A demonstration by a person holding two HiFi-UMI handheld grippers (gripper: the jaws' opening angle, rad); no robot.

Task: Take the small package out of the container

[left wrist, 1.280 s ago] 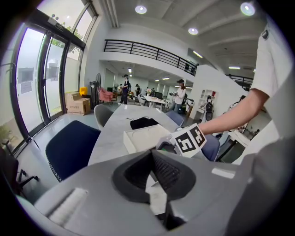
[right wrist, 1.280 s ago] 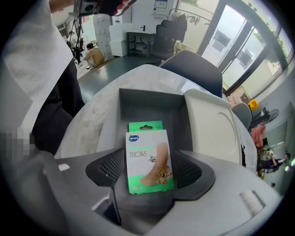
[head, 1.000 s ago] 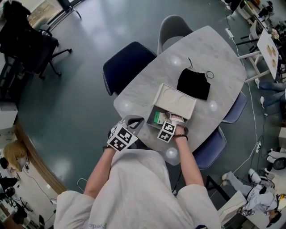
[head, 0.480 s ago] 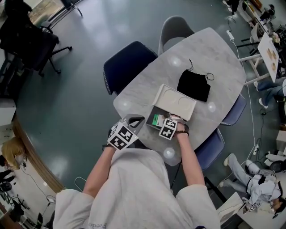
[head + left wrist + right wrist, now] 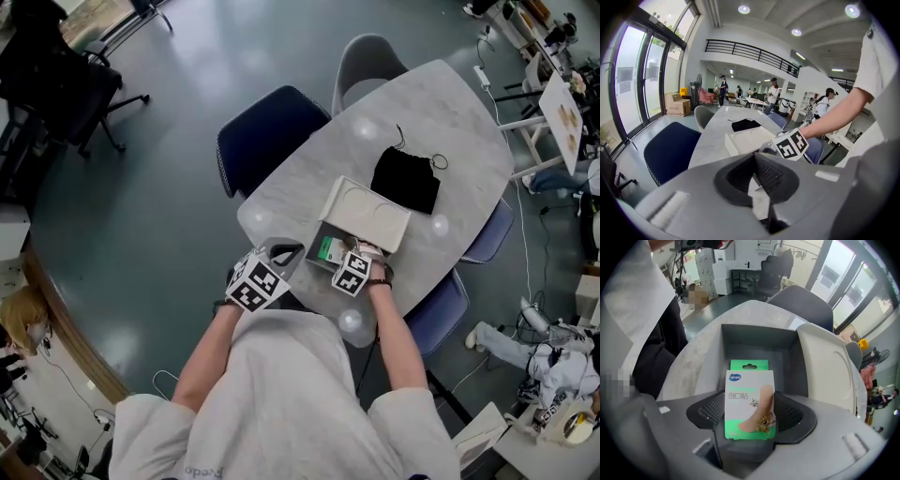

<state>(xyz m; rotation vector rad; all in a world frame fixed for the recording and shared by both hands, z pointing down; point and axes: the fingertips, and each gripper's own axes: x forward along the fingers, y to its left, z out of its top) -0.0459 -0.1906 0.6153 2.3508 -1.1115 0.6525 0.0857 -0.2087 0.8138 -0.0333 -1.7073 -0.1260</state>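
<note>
A pale marbled oval table (image 5: 441, 103) fills the middle of the head view, with a navy chair (image 5: 265, 131) at its upper left edge and a grey chair (image 5: 361, 61) above it. The person's light shirt (image 5: 291, 394) takes the lower centre, both arms reaching up the frame to the table's near end. There sits an open grey container (image 5: 323, 234), its white lid (image 5: 367, 211) lying just beyond it, toward the upper right. A black drawstring pouch (image 5: 406, 180) lies further up and right of the lid, close to it. The left gripper (image 5: 281, 253) sits at the table's lower left edge, beside the container; in its own view the two dark pads (image 5: 768, 176) are pressed together with nothing between them. The right gripper (image 5: 750, 411) is clamped on the small package (image 5: 749, 401), a green and white box of sticking plasters held upright at the lower centre of the right gripper view. The package's top stands in front of the container's near wall and floor. In the head view it shows as a green patch (image 5: 326, 249) over the container's left part; whether it touches the floor cannot be told.
</note>
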